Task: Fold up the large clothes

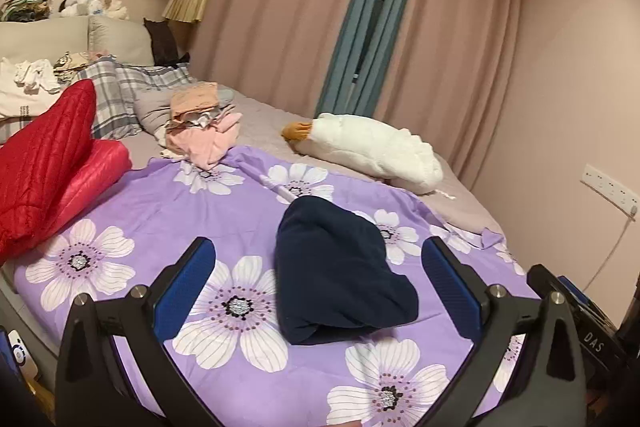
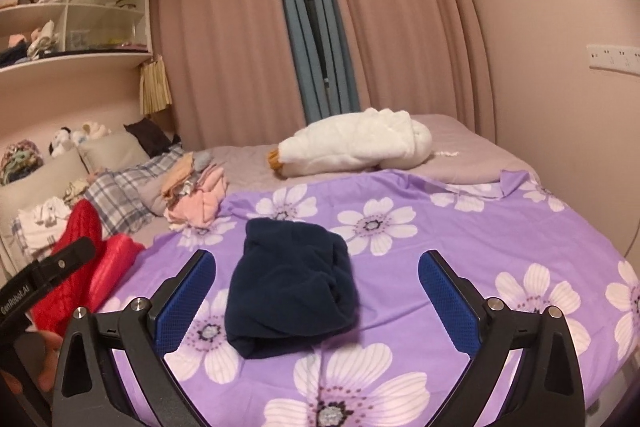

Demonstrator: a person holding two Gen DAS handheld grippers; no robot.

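A folded navy garment (image 1: 340,271) lay on the purple flowered sheet (image 1: 152,215), its long axis running from the grippers toward the white plush goose (image 1: 372,151), rounded end toward the goose, rolled edge nearest the grippers. The left gripper (image 1: 319,285) and right gripper (image 2: 317,297) both stood spread wide, holding nothing, just short of the garment.

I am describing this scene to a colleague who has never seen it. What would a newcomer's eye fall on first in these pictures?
First the folded dark navy garment, lying free on the purple flowered sheet between the wide-open fingers of the left gripper and right gripper. Next the bright red quilted jacket at the sheet's left edge. Then the white plush goose lying farther back, near the curtains.
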